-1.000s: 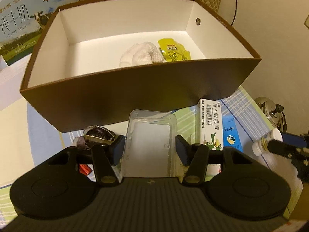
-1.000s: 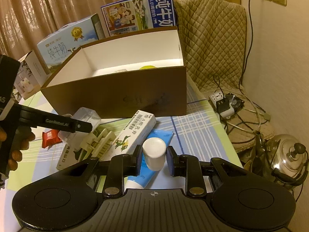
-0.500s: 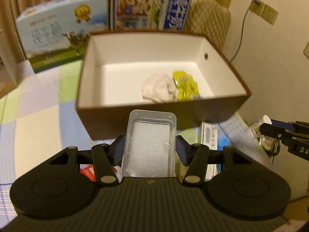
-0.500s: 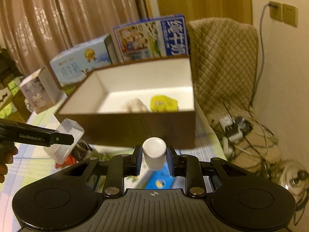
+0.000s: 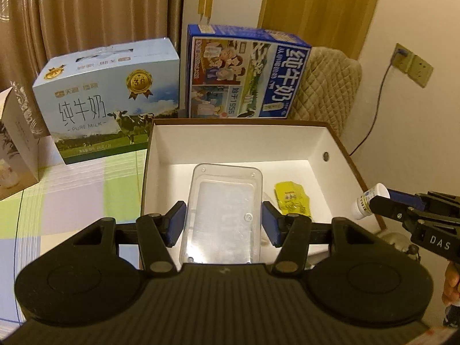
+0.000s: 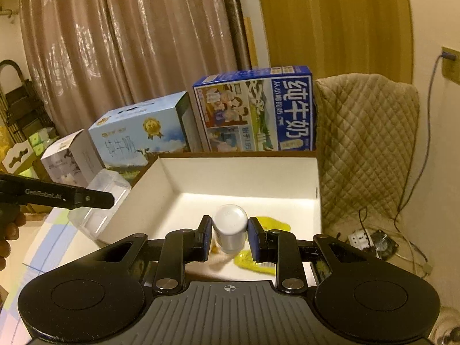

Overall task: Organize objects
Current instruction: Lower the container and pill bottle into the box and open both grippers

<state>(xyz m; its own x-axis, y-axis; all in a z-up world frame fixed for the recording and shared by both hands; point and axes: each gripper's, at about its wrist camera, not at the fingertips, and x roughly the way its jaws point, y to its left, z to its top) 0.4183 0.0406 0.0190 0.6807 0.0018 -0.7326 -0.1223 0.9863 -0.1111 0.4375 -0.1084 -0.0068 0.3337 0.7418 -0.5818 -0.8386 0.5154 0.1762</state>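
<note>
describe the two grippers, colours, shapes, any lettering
Both are matte black with two round discs on a ribbed body, silver pivot screws and blue pads. The left gripper reads GenRobot.AI along its finger in the right view; the right gripper reads DAS in the left view.

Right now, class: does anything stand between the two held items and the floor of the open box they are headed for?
Nothing visible does. The left gripper holds the clear plastic container and the right gripper the white bottle above the brown box, which has no lid. Only a yellow packet lies on its floor, right of centre.
</note>
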